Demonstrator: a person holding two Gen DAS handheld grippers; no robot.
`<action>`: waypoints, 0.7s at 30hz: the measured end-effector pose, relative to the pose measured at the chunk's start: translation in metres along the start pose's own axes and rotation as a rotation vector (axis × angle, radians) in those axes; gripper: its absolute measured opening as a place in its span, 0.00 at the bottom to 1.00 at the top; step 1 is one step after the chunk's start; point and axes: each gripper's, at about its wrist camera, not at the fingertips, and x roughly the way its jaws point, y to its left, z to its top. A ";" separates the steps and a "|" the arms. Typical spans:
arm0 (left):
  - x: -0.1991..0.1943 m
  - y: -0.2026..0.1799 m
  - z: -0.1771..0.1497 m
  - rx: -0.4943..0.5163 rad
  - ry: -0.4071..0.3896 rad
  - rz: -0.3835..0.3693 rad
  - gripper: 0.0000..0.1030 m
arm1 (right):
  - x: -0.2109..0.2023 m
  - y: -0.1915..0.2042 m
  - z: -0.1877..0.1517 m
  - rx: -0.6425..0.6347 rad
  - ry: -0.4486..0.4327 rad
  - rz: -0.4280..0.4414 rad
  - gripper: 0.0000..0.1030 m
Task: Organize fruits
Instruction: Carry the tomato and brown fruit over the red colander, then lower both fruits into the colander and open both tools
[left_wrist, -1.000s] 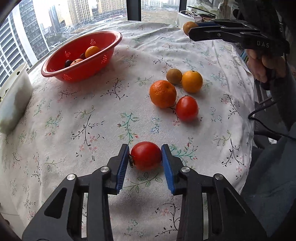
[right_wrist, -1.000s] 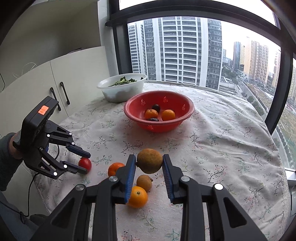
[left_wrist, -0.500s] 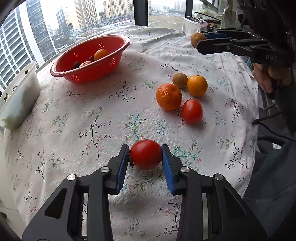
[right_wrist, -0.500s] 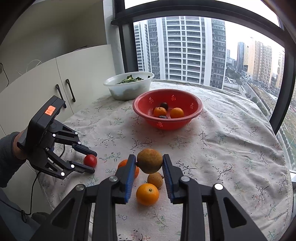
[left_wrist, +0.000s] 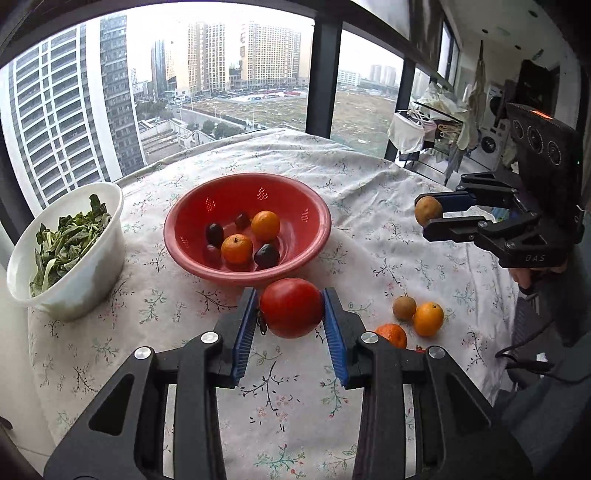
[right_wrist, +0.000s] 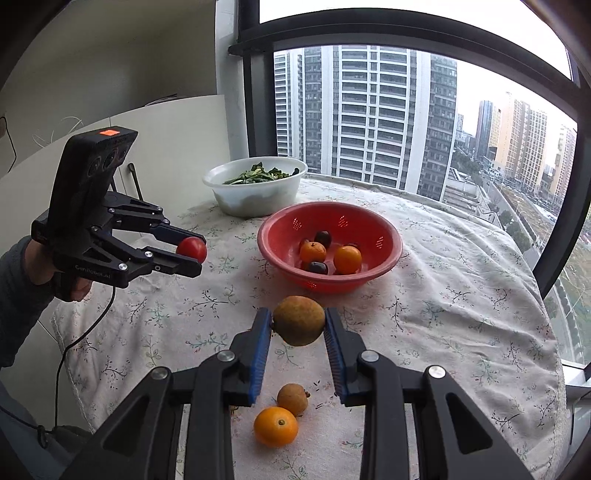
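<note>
Glossy red tomato (left_wrist: 291, 308); dull brown-skinned round fruit (right_wrist: 299, 320)

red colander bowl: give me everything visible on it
The round red plastic colander bowl sits upright on the floral tablecloth, beside the white bowl of greens. Its glossy wall has small patches of drain holes below a rolled rim. Inside lie two oranges and several dark plums. Neither pair of tongs touches it.
</note>
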 end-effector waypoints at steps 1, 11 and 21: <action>0.003 0.005 0.009 -0.011 -0.013 0.003 0.32 | 0.001 -0.004 0.006 0.001 -0.008 -0.004 0.31; 0.073 0.053 0.077 -0.070 0.003 0.029 0.32 | 0.058 -0.053 0.080 0.054 0.011 -0.004 0.31; 0.144 0.081 0.085 -0.098 0.071 0.050 0.32 | 0.166 -0.081 0.089 0.100 0.183 -0.001 0.31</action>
